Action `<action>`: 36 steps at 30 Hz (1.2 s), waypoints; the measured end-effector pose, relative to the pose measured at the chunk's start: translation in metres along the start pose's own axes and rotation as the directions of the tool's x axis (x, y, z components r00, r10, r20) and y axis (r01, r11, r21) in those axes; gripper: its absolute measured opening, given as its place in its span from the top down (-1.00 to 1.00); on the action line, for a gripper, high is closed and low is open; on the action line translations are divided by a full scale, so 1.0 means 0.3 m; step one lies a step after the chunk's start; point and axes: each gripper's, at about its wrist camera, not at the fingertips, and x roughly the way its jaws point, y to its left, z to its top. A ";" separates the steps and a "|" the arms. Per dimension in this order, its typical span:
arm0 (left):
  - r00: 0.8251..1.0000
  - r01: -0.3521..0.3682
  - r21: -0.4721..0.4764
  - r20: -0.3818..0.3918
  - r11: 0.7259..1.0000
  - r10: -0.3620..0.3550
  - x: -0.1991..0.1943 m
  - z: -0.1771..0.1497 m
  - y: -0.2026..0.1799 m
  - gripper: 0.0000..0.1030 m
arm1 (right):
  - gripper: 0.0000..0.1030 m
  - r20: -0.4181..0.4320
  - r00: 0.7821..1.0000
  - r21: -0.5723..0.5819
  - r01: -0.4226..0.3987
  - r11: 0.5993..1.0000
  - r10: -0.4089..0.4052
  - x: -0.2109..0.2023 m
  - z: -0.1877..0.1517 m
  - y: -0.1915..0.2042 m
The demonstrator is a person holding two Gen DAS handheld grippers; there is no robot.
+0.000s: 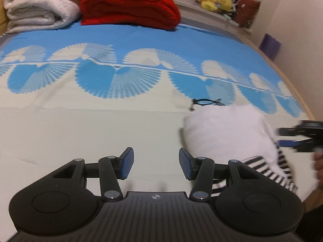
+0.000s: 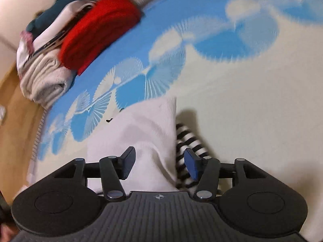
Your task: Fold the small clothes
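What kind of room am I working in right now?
Most likely a bedroom: the work surface is a bed with a blue and cream sheet, folded blankets stacked at its far end, and yellow stuffed toys on a ledge beyond.

The striped garment (image 2: 186,139) lies mostly hidden under the white cloth (image 2: 141,141). The red blanket (image 2: 99,32) is smeared by blur (right wrist view), and the right gripper (image 1: 300,139) is cut off by the frame's edge.

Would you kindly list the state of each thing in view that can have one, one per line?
Left hand-held gripper: open, nothing between its fingers.
Right hand-held gripper: open, over the white garment, not gripping it.
White garment: folded, lying on the bedspread.
Striped garment: unfolded, partly under the white garment.
Red blanket: folded, at the far end.
White blanket: folded, beside the red one.
Bedspread: spread flat.
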 end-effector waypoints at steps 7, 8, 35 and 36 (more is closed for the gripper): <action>0.985 0.158 0.004 -0.064 0.987 -0.158 0.053 -0.024 -0.112 -0.44 | 0.84 -0.018 0.999 0.106 -0.034 0.994 0.036 0.103 0.017 -0.051; 0.981 0.179 0.007 -0.082 0.984 -0.178 0.066 -0.031 -0.134 -0.47 | 0.86 0.014 0.999 0.137 -0.053 0.989 0.051 0.088 0.019 -0.054; 0.966 0.143 0.062 -0.228 0.988 -0.125 0.235 -0.082 -0.239 -0.75 | -0.12 -0.091 0.994 -0.221 0.037 0.975 -0.059 -0.013 -0.113 -0.045; 0.966 0.146 0.046 -0.221 0.988 -0.133 0.219 -0.082 -0.242 -0.75 | 0.04 -0.113 0.992 -0.242 0.028 0.970 -0.057 -0.016 -0.133 -0.047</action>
